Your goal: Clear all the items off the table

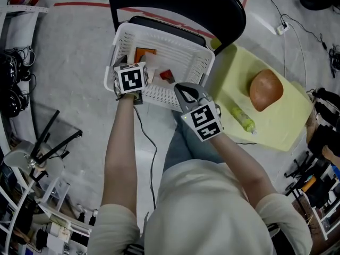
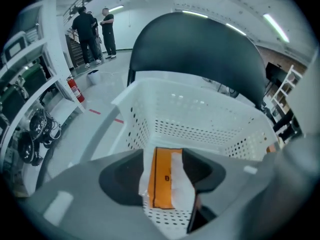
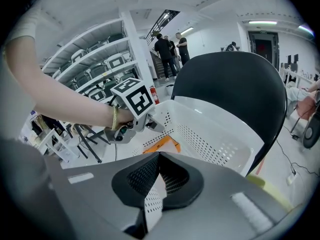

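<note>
A black chair [image 1: 212, 9] stands just off the far-left corner of the yellow-green table [image 1: 234, 73]. A white perforated basket [image 1: 170, 41] sits on the chair's seat, its right wall close beside the table's left edge.

On the tabletop lie two things, apart from each other. A brown loaf [image 1: 265, 89], round and domed, rests about midway across the top, toward the far edge. A yellow-green tube [image 1: 241, 118] lies flat near the near edge, toward the near-left corner.

The left gripper [image 1: 139, 62] reaches over the basket's left side. Its jaws are clamped on an orange packet [image 1: 144, 54] in clear wrapping. In the left gripper view the packet stands upright between the two pads, above the basket's holed floor.

The right gripper [image 1: 183, 92] is at the basket's near wall, on the side toward the table. In the right gripper view its jaws meet at the tips, pinched on a strip of the holed white wall that runs up between them.

A small red item [image 1: 167, 76] lies on the basket floor between the two grippers; what it is cannot be made out. A crumple of clear plastic [image 1: 154, 62] lies beside it, next to the held packet.
</note>
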`<state>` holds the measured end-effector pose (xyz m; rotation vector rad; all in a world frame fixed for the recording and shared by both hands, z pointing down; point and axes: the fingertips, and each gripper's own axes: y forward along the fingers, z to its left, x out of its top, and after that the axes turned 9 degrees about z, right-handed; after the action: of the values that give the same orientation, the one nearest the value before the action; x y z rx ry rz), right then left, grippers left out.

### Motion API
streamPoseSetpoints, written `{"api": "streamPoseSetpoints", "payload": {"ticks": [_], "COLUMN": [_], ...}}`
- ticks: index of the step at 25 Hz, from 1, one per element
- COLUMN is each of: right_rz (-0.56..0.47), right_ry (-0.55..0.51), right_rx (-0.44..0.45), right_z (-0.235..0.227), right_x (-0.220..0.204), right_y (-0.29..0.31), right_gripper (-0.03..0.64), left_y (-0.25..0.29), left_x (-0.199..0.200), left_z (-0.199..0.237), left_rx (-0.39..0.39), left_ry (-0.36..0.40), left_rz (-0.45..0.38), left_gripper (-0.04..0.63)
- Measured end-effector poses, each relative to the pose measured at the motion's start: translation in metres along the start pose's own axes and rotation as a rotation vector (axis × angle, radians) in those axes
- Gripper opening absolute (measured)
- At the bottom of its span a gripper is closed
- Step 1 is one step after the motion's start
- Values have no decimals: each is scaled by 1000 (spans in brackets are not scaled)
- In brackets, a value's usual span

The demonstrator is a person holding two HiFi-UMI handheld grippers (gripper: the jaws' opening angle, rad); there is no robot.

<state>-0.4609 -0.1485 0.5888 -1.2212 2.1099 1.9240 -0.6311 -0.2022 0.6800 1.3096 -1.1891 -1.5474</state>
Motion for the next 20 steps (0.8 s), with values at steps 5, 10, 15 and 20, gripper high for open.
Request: {"api": "streamPoseSetpoints", "payload": {"ticks": [5, 10, 15, 20], "right_rz": [-9, -23, -41, -51], "right_ry": [-19, -35, -53, -67], "right_rx": [3, 4, -1, -6], "right_z": [8, 19, 26, 36], "right_x": [1, 3, 2, 1], "right_y": [-7, -18, -30, -44], "right_gripper": [0, 0, 0, 0], "left_y": [-30, -58, -80, -103], "left_x": [6, 2, -8, -21], "left_z": [4, 1, -7, -15], "left_rx": [4, 13, 3, -8], "left_ry": [-57, -89, -107, -124], "left_rz": [-73, -129, -156, -177], "left_gripper": [100, 17, 11, 11]}}
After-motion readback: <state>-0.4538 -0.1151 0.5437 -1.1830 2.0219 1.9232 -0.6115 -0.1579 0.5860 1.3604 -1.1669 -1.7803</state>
